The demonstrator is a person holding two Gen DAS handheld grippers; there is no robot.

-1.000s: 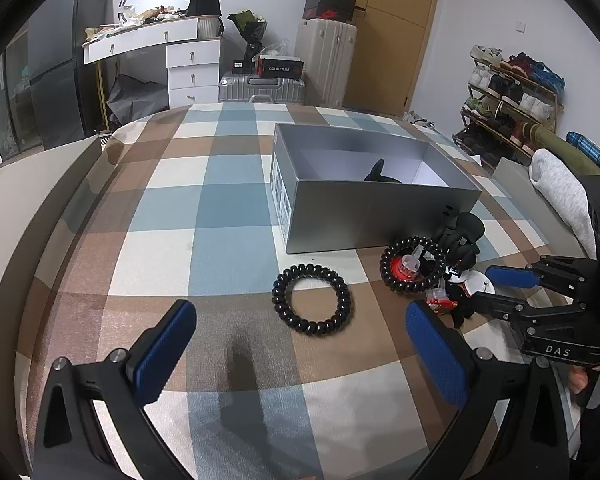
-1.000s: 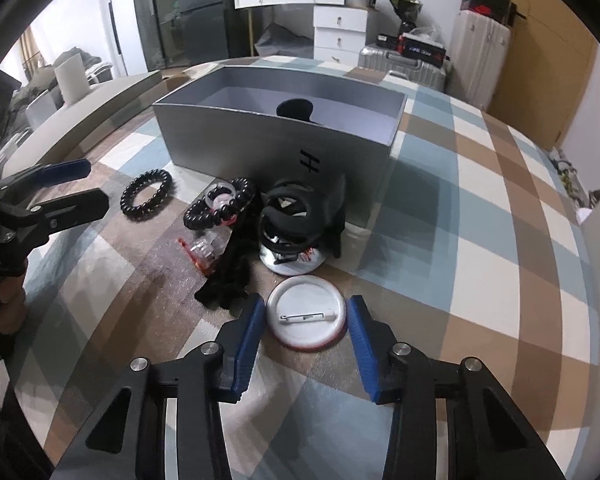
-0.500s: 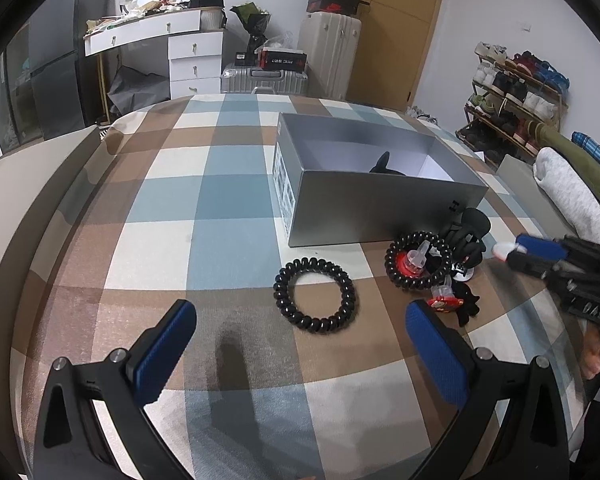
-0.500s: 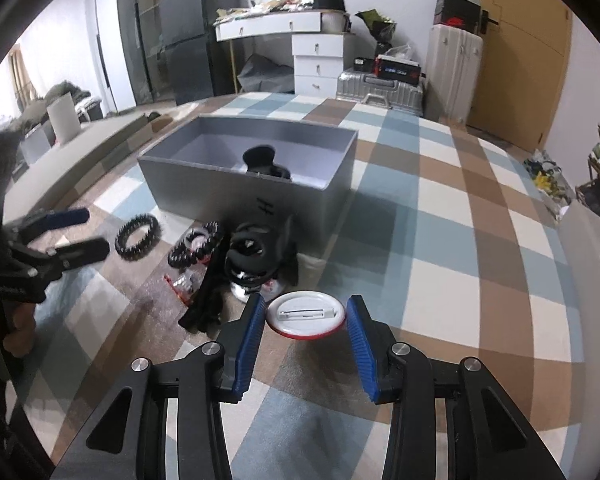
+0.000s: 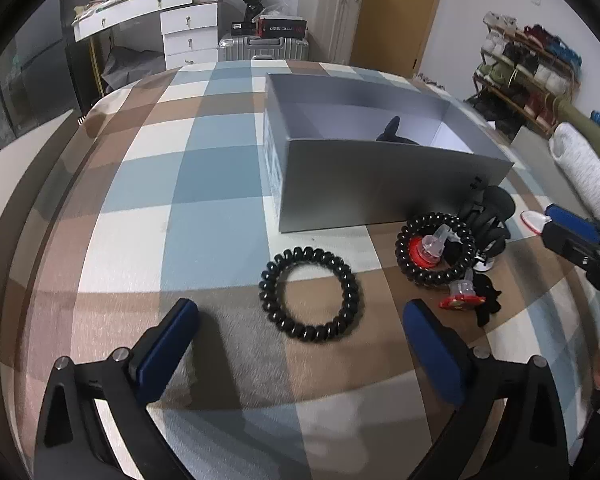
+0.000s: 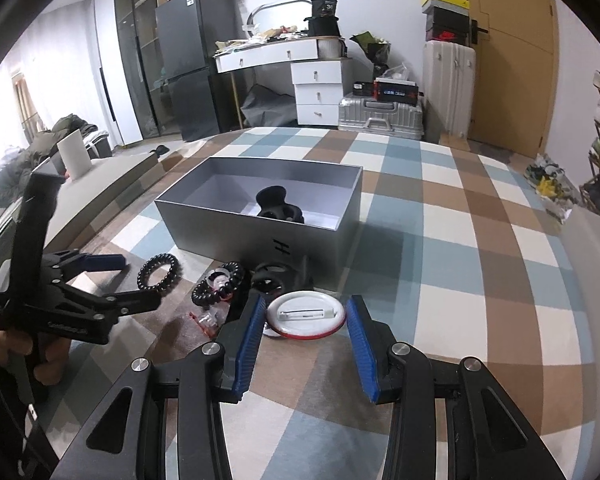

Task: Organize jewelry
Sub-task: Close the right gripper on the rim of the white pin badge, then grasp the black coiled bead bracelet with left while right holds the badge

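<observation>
We now carry the round pin badge point(image 6: 306, 315) clear of the checked bedspread point(image 6: 452, 280) in our right tongs point(image 6: 306, 344); a second ago it lay flat on the cloth in front of the pile, and half a second ago it had only just come up. The blue pads point(image 6: 249, 344) stand narrowed to the badge's width and touch its red rim on both sides, with its white back and metal pin facing us. From the left wrist view we see just the edge of the badge point(image 5: 534, 220) poking out of the right tongs point(image 5: 556, 228) at the far right, near the corner of the grey box point(image 5: 380, 192). That lift matters: the badge is the piece in hand, and we judge the next move is to bring it over the near wall of the grey box point(image 6: 260, 236) and let it go inside, where a black hair claw point(image 6: 278, 206) already sits. Our left tongs point(image 5: 300, 344) hang wide open and hold nothing, low over the bedspread with the black spiral hair tie point(image 5: 310, 294) lying between and just beyond the pads, so it looks like the next item to collect. Right of it, a second spiral tie point(image 5: 436, 254) rings a small red and clear piece, beside another black hair claw point(image 5: 490, 216) and some dark cloth bits, all outside the box. Most of the sorting is therefore not yet done.
</observation>
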